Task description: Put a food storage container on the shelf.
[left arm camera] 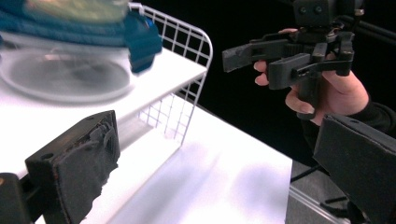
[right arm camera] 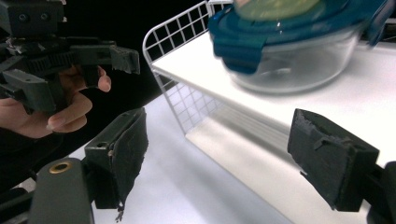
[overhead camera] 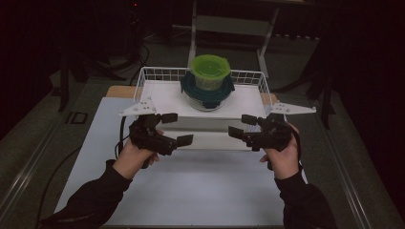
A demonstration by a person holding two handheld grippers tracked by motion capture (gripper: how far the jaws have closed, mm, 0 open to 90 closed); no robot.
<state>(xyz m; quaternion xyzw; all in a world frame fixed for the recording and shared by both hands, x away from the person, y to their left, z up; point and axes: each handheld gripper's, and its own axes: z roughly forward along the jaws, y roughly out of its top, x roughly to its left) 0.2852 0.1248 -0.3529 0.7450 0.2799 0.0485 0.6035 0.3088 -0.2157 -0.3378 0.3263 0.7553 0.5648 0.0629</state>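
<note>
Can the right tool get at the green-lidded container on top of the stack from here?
Probably yes. The right tool is open, in front of the rack, and nothing stands between it and the green-lidded container.

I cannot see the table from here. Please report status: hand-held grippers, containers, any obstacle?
Left hand-held gripper open, right hand-held gripper open, both empty. Green-lidded container stacked on blue-lidded glass bowl, on white wire rack. Nothing between grippers and rack.
</note>
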